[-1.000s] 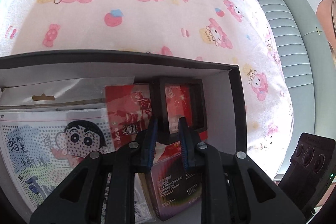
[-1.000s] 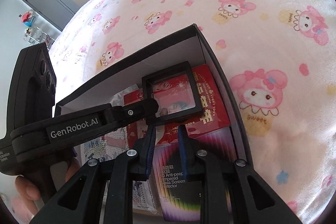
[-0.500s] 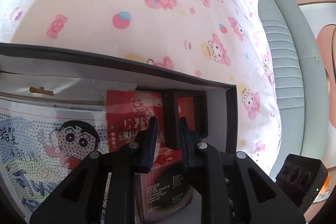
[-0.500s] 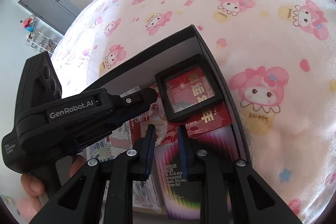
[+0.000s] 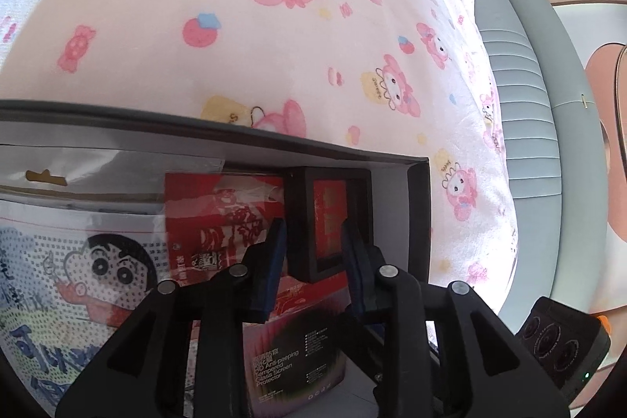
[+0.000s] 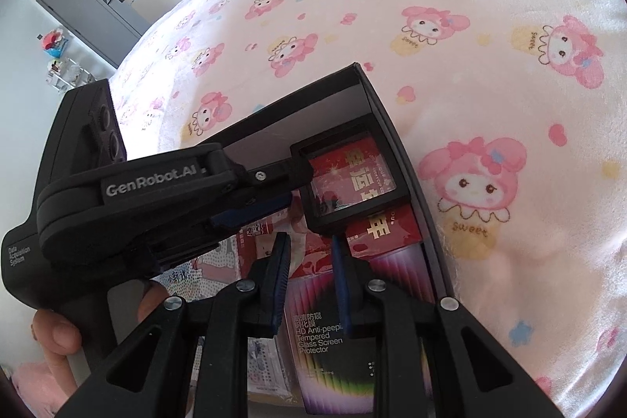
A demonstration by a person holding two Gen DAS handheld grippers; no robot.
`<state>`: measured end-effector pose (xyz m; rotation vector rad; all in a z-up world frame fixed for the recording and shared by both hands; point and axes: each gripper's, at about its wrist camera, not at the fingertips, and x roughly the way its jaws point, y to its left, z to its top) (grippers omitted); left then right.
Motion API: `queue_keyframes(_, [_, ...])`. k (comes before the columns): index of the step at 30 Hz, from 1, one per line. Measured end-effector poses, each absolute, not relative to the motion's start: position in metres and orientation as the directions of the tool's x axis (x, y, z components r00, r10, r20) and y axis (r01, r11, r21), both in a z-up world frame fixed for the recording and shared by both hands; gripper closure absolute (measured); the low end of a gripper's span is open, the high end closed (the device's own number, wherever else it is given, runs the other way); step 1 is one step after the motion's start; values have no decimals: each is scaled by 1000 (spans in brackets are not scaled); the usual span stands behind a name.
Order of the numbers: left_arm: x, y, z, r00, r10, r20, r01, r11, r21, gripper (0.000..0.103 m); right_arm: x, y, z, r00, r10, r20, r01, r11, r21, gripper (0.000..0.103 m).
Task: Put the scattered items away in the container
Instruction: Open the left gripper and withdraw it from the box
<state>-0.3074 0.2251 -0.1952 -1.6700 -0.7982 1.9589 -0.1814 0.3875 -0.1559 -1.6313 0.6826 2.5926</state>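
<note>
A dark open box (image 5: pixel 235 138) (image 6: pixel 388 112) lies on the pink cartoon blanket. In it lie a red packet (image 5: pixel 219 218) (image 6: pixel 392 226), a screen protector box (image 5: pixel 290 351) (image 6: pixel 329 343), a cartoon bead kit (image 5: pixel 78 261) and a small black-framed clear case (image 5: pixel 329 218) (image 6: pixel 348 179), which rests tilted on the red packet in the box's far right corner. My left gripper (image 5: pixel 313 241) (image 6: pixel 290 187) is open just short of the case, not holding it. My right gripper (image 6: pixel 309 257) is open and empty above the screen protector box.
The blanket (image 5: pixel 274 26) covers a bed around the box. A grey padded bed edge (image 5: pixel 517 73) runs along the right in the left wrist view. A grey cabinet (image 6: pixel 90 2) stands far back in the right wrist view. The right gripper's body (image 5: pixel 560 339) is at lower right.
My left gripper carried the black-framed case to the box's far right corner, let it go and drew back a little. The case now rests on the red packet.
</note>
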Motion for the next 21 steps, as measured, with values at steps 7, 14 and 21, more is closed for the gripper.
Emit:
queue_keyframes(7, [-272,198,-144,-349,506,-789,-42,-849,-526,65,-167,381,-133,-512,-90,-854,-223,-946,233,84])
queue_keyframes(14, [-224,175,-71,-589,285,-756,-137,-957,-255,17,-133,374,-83,-647,-22,-762,-229,-948,221,56])
queue_keyframes(21, [-173,137,-12,-714,179,-677,-143,-984,-109,2,-96,328,-24,-745,17,-667,-169,-972,164,42])
